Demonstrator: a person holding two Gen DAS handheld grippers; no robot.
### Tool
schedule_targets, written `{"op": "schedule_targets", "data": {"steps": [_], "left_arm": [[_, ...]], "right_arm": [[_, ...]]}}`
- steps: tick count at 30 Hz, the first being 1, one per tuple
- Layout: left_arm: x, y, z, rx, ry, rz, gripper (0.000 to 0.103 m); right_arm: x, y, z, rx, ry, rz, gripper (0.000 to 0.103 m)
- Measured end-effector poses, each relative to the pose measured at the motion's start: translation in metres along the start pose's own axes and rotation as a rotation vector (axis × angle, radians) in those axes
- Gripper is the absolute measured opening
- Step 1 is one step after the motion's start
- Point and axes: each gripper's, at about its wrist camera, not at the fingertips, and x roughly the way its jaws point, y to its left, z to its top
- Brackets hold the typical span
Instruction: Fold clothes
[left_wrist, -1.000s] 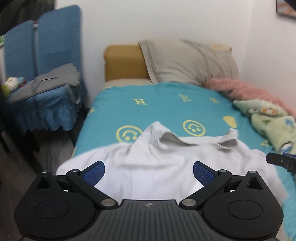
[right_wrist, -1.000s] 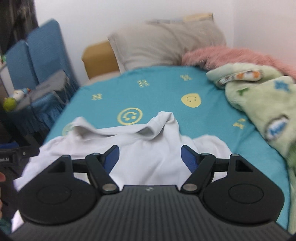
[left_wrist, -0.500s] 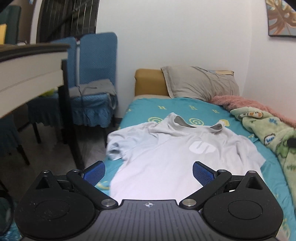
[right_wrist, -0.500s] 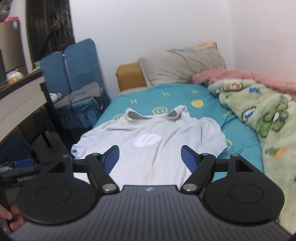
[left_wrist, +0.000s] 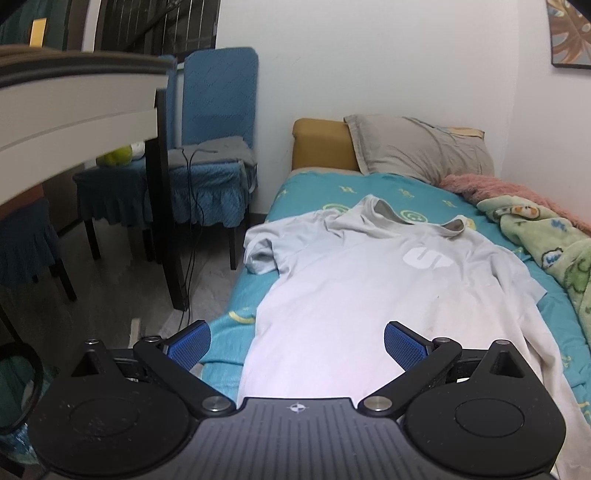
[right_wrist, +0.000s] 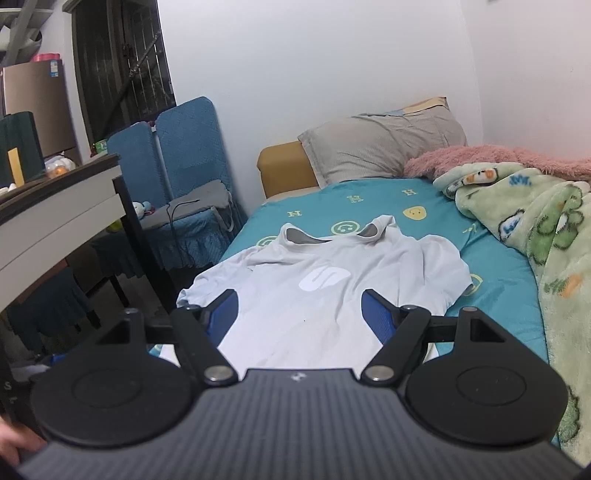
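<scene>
A white T-shirt (left_wrist: 362, 295) with a white logo lies spread face up on the teal bed sheet (left_wrist: 317, 188), collar toward the pillow. It also shows in the right wrist view (right_wrist: 325, 295). Its left sleeve hangs crumpled at the bed's left edge. My left gripper (left_wrist: 297, 341) is open and empty, held above the shirt's hem. My right gripper (right_wrist: 299, 314) is open and empty, held back over the shirt's lower part. Neither touches the cloth.
A grey pillow (left_wrist: 417, 151) leans at the headboard. A green blanket (right_wrist: 535, 236) and a pink fluffy one (right_wrist: 480, 158) lie along the right side. A white desk (left_wrist: 74, 110) and blue-covered chairs (left_wrist: 218, 147) stand left of the bed.
Both grippers have pulled back and up from the collar toward the foot of the bed. The shirt, bunched before, now lies spread out flat. Both grippers stayed open.
</scene>
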Motion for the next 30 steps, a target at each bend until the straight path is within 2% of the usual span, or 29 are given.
{"op": "schedule_targets", "data": {"steps": [5,12,15,20,22,23,30], "left_arm": [[0.017,0.002,-0.004,-0.008,0.032,0.012,0.101],[0.032,0.009,-0.008,-0.041,0.063,0.021,0.101],[0.033,0.014,-0.009,-0.067,0.068,0.022,0.101],[0.033,0.017,-0.012,-0.079,0.078,0.033,0.101],[0.034,0.016,-0.014,-0.067,0.083,0.039,0.101],[0.035,0.015,-0.014,-0.067,0.084,0.036,0.101],[0.035,0.01,-0.016,-0.056,0.084,0.006,0.101]], "right_arm": [[0.026,-0.005,-0.011,0.005,0.034,-0.045,0.075],[0.09,-0.017,-0.05,0.038,0.11,-0.091,0.075],[0.111,-0.014,-0.07,-0.032,0.114,-0.132,0.075],[0.147,-0.01,-0.104,-0.137,0.225,-0.145,0.075],[0.153,-0.007,-0.114,-0.168,0.233,-0.161,0.077],[0.153,-0.005,-0.118,-0.184,0.214,-0.174,0.085],[0.15,-0.008,-0.12,-0.166,0.21,-0.174,0.086]]}}
